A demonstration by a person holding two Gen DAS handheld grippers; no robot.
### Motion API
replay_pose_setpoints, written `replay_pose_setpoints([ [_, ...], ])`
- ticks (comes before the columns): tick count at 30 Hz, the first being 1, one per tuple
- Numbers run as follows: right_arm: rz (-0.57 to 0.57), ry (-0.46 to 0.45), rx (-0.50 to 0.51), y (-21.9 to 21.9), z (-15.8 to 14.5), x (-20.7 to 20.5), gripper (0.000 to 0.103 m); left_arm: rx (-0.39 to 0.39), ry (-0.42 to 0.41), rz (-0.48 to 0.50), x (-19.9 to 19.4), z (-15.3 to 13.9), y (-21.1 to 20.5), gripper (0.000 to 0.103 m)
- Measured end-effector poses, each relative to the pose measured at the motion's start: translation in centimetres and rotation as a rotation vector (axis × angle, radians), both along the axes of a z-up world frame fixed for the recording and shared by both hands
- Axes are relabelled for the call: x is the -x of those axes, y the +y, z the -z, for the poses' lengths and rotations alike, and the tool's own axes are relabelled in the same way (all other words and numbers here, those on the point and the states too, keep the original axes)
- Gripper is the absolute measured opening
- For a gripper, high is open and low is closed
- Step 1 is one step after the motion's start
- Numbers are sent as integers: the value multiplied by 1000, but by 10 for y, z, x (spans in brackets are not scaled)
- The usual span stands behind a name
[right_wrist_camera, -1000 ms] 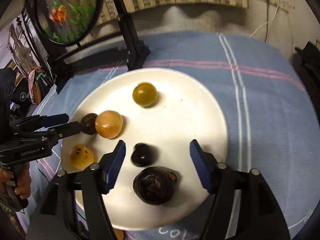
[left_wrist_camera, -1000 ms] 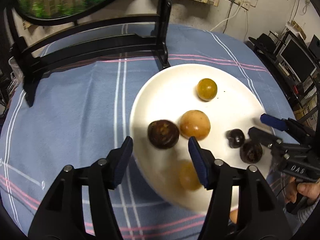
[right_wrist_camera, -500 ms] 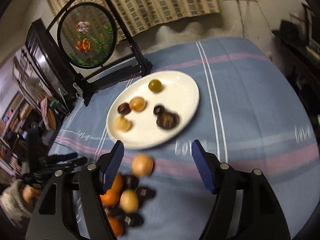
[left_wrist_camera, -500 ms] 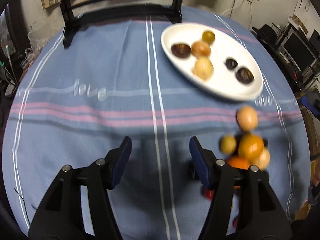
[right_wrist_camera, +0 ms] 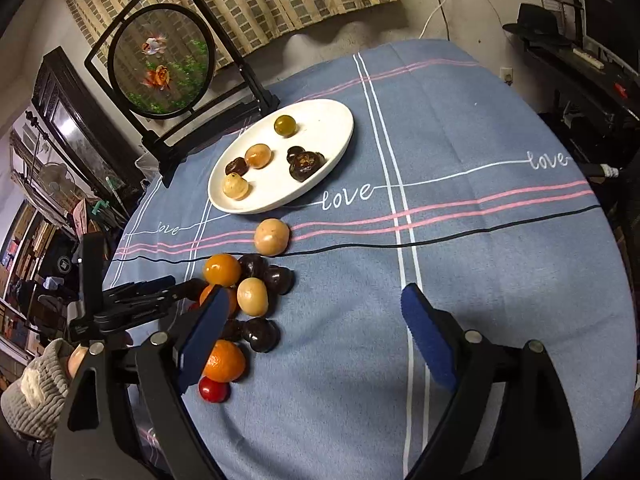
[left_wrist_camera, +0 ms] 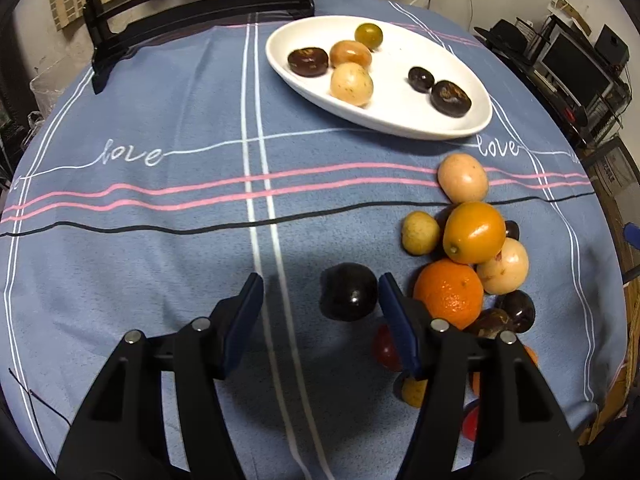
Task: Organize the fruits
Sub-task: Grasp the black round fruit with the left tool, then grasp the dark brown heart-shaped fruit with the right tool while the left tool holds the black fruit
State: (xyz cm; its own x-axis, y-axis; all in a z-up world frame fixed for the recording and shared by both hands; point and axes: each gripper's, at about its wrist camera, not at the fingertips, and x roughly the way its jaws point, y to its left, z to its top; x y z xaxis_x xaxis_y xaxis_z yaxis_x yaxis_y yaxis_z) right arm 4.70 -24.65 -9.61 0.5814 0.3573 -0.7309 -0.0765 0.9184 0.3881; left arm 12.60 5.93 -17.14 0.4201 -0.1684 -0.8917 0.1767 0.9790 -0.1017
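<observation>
A: Item one: dark plum (left_wrist_camera: 349, 297). On the blue cloth, loose, at the near-left edge of the fruit pile (left_wrist_camera: 472, 264). Not yet on the plate.

B: Position against the left tongs (left_wrist_camera: 320, 312)?

A: Between the blue pads, close beside the right-hand pad, apart from the left-hand one. Pads half apart, not pressing. Nothing clamped.

B: Rest of the pile?

A: Two oranges, three pale yellow fruits, several dark ones, a small red one (right_wrist_camera: 214, 389) at the near end. Bunched and touching; the plum just clear of the large orange (left_wrist_camera: 448, 294).

B: Plate (left_wrist_camera: 472, 122)?

A: White, oval, at the far side of the bench (left_wrist_camera: 160, 240), well apart from the pile. Six fruits on it: three dark, two yellow-brown, one greenish. Bare room along the near rim.

B: Right tongs (right_wrist_camera: 312, 336)?

A: Jaws just widened, now far apart. Nothing between them but cloth; pile beside the left-hand pad.

B: Step in hand?

A: By judgement, picking from the pile, plum first.

B: Next move?

A: Likely lower and centre the left tongs on the plum, close gently, lift clear of the orange. Round, smooth fruit: apt to roll out under an off-centre squeeze.

B: Beyond the plate?

A: Black-framed round screen (right_wrist_camera: 160, 60) at the bench's far edge.
</observation>
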Motion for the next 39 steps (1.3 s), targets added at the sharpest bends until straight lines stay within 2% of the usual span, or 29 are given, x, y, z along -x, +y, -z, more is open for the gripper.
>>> replay_pose_setpoints([
  [2,8,-1,9,-1,-1,4,88,1,2,0,-1,2,-1,60],
  [6,24,-3,10,-5,-1,8,88,16,6,15,0,6,-6,52],
  [8,26,-7,11,-6,-2,10,88,23,8,24,1,6,-9,44],
  [10,18,-6,17,-4,-2,10,88,30,9,40,3,7,-13,30],
  [11,14,-4,20,-3,-1,10,88,25,8,43,4,8,-15,29],
  [16,-58,3,52,12,3,8,88,22,-7,20,10,4,-11,28],
  [20,-172,33,106,37,17,0,88,37,-16,-24,21,-6,5,28],
  [22,-239,33,136,53,24,-2,82,39,-23,-47,30,-12,14,28],
  [24,-301,50,156,67,34,-7,70,42,-27,-66,40,-15,23,28],
  [27,-368,48,183,83,47,-11,61,39,-25,-91,55,-17,33,28],
  [33,-412,87,177,94,71,-19,53,38,-20,-144,77,-18,48,28],
  [39,-403,96,156,94,78,-25,50,35,-31,-178,94,-25,56,28],
])
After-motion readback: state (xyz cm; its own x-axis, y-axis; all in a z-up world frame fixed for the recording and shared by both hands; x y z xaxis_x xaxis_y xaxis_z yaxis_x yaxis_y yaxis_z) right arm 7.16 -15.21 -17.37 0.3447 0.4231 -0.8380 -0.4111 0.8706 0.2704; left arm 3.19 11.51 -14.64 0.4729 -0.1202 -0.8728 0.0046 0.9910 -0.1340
